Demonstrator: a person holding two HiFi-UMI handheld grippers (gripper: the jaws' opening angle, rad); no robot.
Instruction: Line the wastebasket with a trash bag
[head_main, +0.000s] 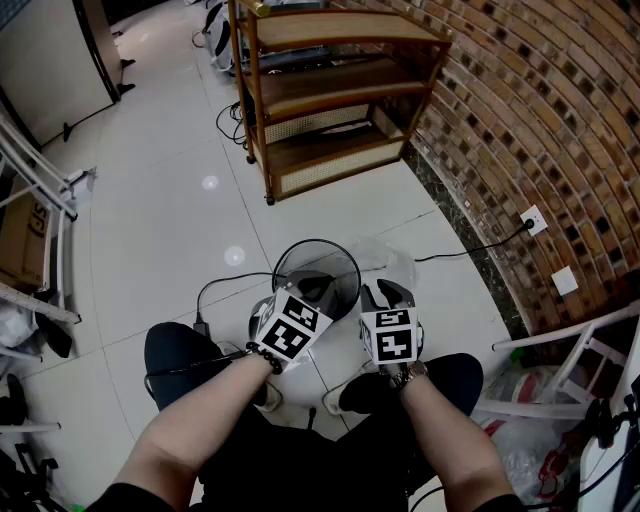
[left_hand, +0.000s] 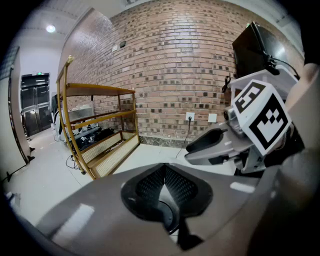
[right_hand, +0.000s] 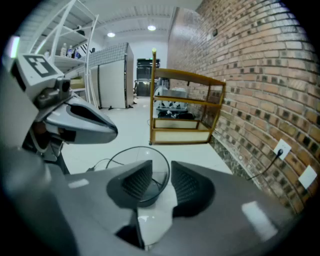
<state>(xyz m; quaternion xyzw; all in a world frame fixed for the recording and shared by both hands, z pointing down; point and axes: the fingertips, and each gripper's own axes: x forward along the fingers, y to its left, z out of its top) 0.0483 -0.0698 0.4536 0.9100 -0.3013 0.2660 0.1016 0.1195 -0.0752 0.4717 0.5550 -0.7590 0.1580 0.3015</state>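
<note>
A black mesh wastebasket (head_main: 330, 258) stands on the white tile floor just ahead of my knees. A crumpled clear plastic bag (head_main: 388, 260) lies against its right side. My left gripper (head_main: 314, 289) hovers over the basket's near rim, jaws closed together, and I see nothing between them (left_hand: 162, 182). Just right of the basket, my right gripper (head_main: 386, 294) is near the bag. Its jaws (right_hand: 161, 175) stand apart with only the basket (right_hand: 131, 151) and floor showing through the gap. Each gripper also shows in the other's view: the right (left_hand: 210, 145), the left (right_hand: 95, 125).
A wooden shelf unit (head_main: 330, 90) stands beyond the basket against the curved brick wall (head_main: 540, 130). A cable runs from a wall socket (head_main: 533, 220) along the floor. A black cable (head_main: 215, 290) lies left of the basket. A white frame (head_main: 570, 360) stands at the right.
</note>
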